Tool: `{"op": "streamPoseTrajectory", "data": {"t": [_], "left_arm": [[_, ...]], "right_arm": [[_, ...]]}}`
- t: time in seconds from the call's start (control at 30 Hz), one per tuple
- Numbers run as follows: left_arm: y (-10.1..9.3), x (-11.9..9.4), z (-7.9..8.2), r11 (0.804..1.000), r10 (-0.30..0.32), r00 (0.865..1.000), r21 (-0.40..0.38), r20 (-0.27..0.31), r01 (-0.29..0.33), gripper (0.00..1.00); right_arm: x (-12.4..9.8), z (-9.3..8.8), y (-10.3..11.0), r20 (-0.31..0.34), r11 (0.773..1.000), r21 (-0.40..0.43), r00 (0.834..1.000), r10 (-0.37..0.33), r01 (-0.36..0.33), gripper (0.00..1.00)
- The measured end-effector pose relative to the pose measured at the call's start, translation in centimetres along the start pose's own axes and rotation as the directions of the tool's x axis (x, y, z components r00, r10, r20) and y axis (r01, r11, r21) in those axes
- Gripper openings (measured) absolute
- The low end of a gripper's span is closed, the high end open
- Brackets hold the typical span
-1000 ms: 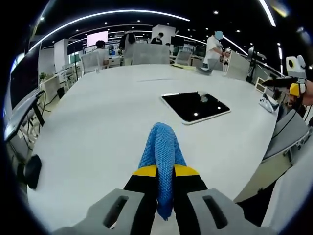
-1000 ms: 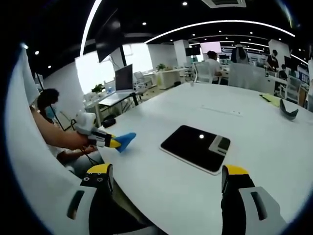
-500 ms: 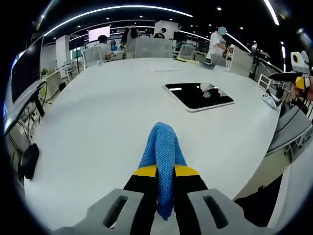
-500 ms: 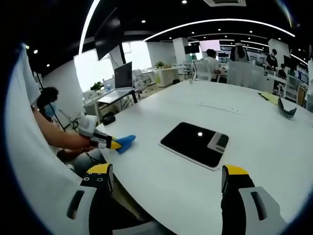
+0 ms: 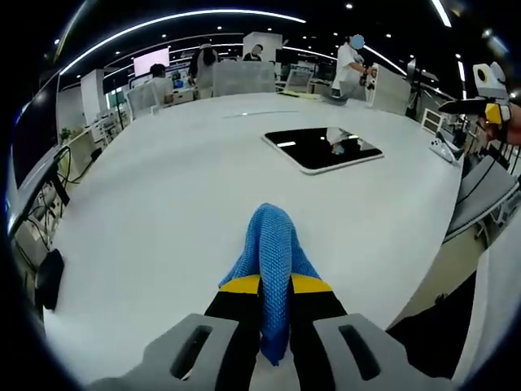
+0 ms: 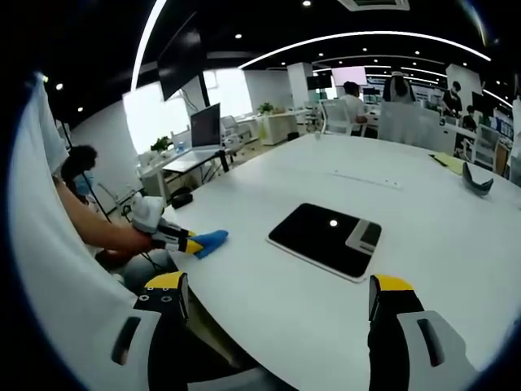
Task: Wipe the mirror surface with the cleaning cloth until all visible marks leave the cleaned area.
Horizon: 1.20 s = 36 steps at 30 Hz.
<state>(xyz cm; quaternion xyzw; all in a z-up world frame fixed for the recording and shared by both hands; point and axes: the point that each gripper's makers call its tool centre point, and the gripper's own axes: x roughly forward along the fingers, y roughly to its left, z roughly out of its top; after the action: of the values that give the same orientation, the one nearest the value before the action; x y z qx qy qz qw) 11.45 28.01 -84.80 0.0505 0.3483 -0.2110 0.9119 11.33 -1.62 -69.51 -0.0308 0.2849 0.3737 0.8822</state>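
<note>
A dark rectangular mirror in a white frame lies flat on the white table; it also sits mid-table in the right gripper view. My left gripper is shut on a folded blue cleaning cloth, low over the table, well short of the mirror. From the right gripper view the left gripper with the cloth rests near the table's left edge. My right gripper is open, with nothing between its yellow-tipped jaws, held off the near table edge.
Several people sit or stand at desks beyond the table's far end. A person's arm holds the left gripper. A small dark curved object lies far right on the table. Monitors and chairs line the room's edge.
The left gripper with the cloth has sunk lower toward the table and shifted slightly; the mirror sits a little left in its view. The right gripper has barely moved.
</note>
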Motion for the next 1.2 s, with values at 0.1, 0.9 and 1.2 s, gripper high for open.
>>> {"op": "streamPoseTrajectory", "data": {"t": [0.1,0.9,1.2], "left_arm": [[0.1,0.0,0.0,0.999,0.001,1.0,0.049,-0.006,-0.001,0.11],[1.0,0.5,0.5,0.995,-0.047,0.999,0.084,0.003,0.047,0.22],[1.5,0.5,0.6,0.996,-0.016,1.0,0.085,0.011,0.015,0.3]], "right_arm": [[0.1,-0.1,0.1,0.0,1.0,0.005,1.0,0.001,-0.001,0.91],[0.8,-0.1,0.3,0.004,1.0,0.023,1.0,-0.003,0.003,0.91],[1.0,-0.4,0.2,-0.006,1.0,0.029,1.0,-0.008,0.008,0.91]]}}
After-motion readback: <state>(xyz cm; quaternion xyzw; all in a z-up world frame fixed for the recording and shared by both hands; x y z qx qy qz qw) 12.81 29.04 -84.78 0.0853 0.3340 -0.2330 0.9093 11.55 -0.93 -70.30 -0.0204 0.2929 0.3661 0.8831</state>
